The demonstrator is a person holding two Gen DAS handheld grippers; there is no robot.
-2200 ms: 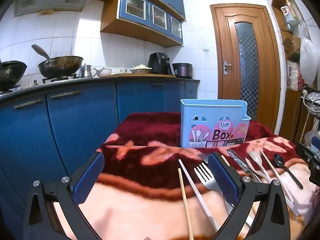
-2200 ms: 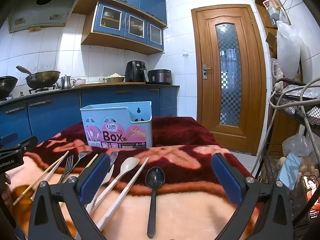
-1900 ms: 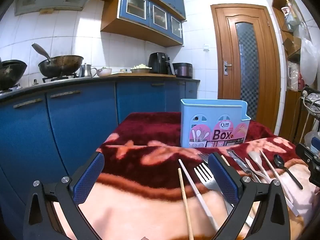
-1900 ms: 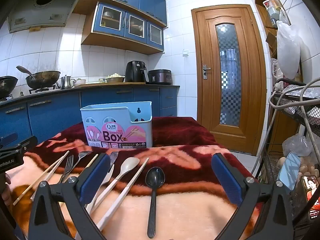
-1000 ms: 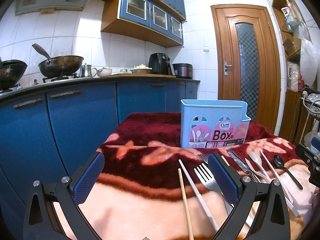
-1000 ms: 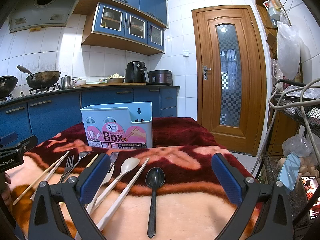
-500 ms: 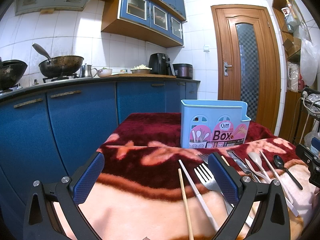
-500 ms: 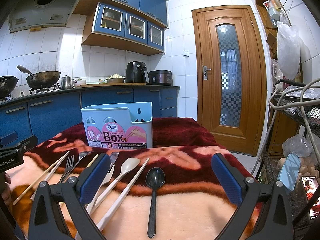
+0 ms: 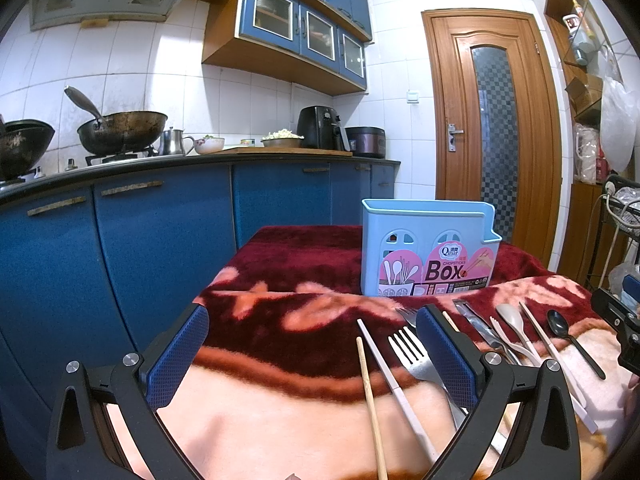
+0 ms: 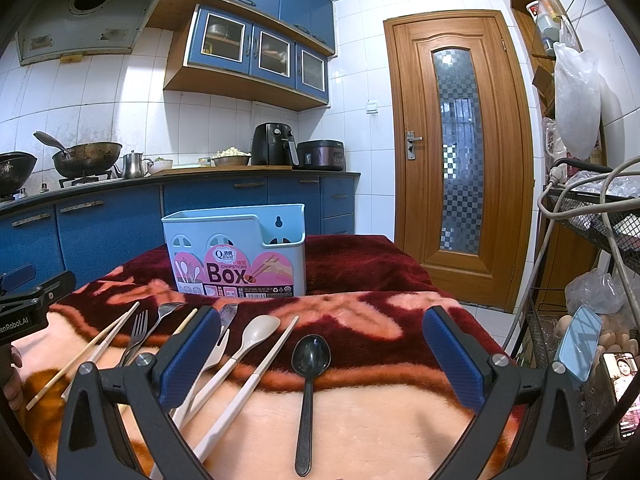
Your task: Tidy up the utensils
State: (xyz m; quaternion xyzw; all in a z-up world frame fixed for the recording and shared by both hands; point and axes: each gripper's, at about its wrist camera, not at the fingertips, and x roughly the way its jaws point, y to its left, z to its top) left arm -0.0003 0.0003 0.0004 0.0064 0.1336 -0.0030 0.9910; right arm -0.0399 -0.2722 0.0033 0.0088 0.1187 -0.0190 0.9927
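**Right wrist view: both grippers wide and empty, nothing lifted yet**

From the right wrist camera we see our right gripper (image 10: 322,354) spread wide and empty above the blanket (image 10: 360,416) that covers the table. Between its pads lies the black spoon (image 10: 310,364), bowl away from us, handle running back toward us. Just beside it on the left are a pale chopstick (image 10: 256,376) and the beige spoon (image 10: 256,334), with more cutlery fanned out further left, partly hidden behind the left pad.

From the left wrist camera, our left gripper (image 9: 312,354) is likewise wide open and holds nothing. Nearest to us lie a wooden chopstick (image 9: 370,392) and a white chopstick (image 9: 390,376); a metal fork (image 9: 412,354) lies against the inside of the right pad. Beyond them, past the row of utensils, stands the blue chopsticks box (image 9: 428,254), upright on the blanket and apart from the cutlery. We cannot see into it from either camera.

We judge the task to be at its very start: every utensil we can see lies flat on the blanket. The next move, as we read it, calls for lowering one gripper over a single handle, and the black spoon sits most clearly apart from its neighbours. Thin handles on soft pile may sink, so the pads would need to close low and square.

Against the earlier frames, we find no change: both grippers sit at the same spread and the same height, and no utensil has shifted.
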